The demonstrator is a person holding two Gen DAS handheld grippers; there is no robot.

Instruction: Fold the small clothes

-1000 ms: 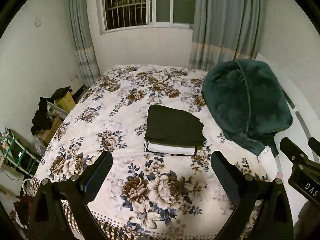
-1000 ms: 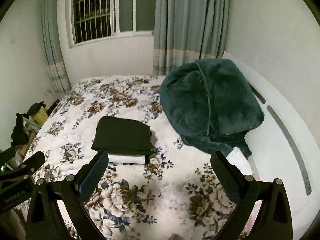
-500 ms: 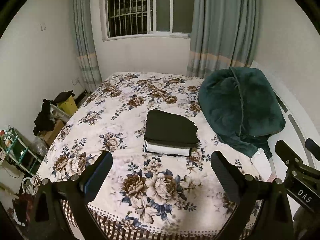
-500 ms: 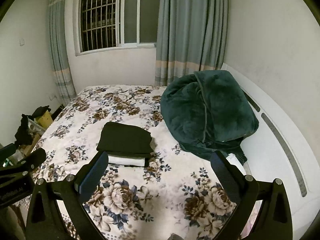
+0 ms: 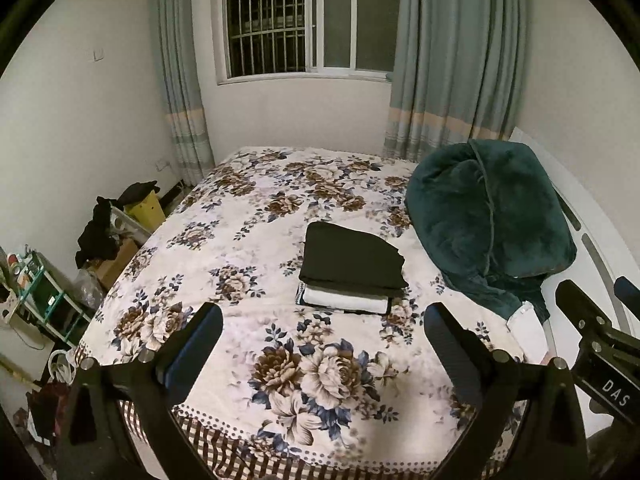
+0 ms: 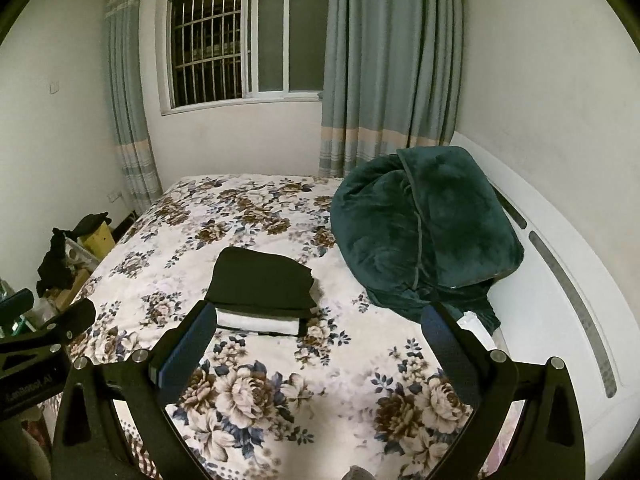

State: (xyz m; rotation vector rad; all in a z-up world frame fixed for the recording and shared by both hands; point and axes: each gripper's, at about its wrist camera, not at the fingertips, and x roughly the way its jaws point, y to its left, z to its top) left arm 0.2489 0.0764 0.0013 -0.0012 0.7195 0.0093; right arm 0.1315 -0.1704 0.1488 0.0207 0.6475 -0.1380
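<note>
Squarely stacked folded clothes (image 5: 351,268), folded edges facing grippers

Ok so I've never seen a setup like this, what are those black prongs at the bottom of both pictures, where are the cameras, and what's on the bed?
Those prongs are two-finger grippers, one held in each of a person's hands, not a robot arm. Each carries a wide-angle camera looking forward along its fingers, hence the rounded pictures. One view comes from the left gripper, the other from the right gripper; each also shows its partner at the edge. Both stand open and hold nothing. On the floral bedspread lies a neat stack of folded clothes: a black folded garment on top of a white folded garment. Beside it, towards the white headboard, sits a bundled dark green plush blanket.
</note>
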